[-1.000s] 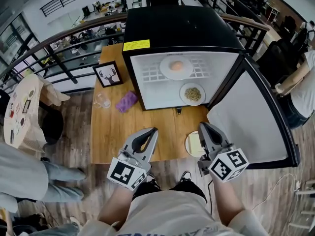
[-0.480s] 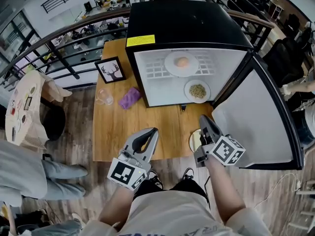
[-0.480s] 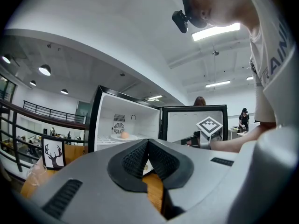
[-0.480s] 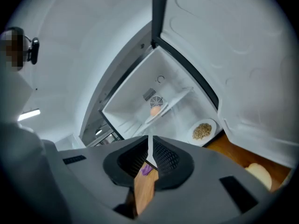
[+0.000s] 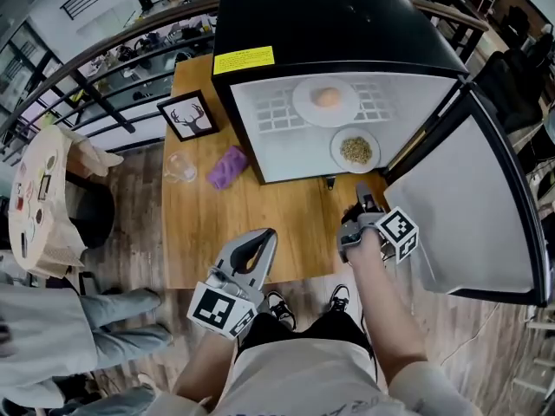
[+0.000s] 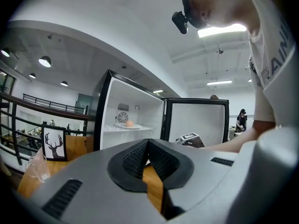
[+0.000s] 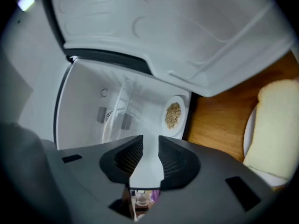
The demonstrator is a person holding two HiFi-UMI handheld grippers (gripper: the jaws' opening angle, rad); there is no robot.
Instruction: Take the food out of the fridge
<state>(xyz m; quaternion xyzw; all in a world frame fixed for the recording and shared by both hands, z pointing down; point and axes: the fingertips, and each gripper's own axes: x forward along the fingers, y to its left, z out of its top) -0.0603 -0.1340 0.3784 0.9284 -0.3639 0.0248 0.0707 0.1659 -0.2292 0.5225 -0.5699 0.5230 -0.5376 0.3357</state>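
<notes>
Right gripper [image 5: 361, 199] has advanced from near edge of tabletop [image 5: 217, 224] toward fridge [image 5: 329, 24], jaws slightly apart, empty; grain plate [image 5: 355, 150] likely next. Left gripper [image 5: 260, 237] idle, jaws pressed together.

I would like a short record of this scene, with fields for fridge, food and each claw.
fridge: open, door swung right
upper shelf: round orange food on a plate
fridge bottom: grains on a plate
table: bread on a plate
left claw: shut, empty, at the table's near edge
right claw: open, empty, facing the grains
</notes>
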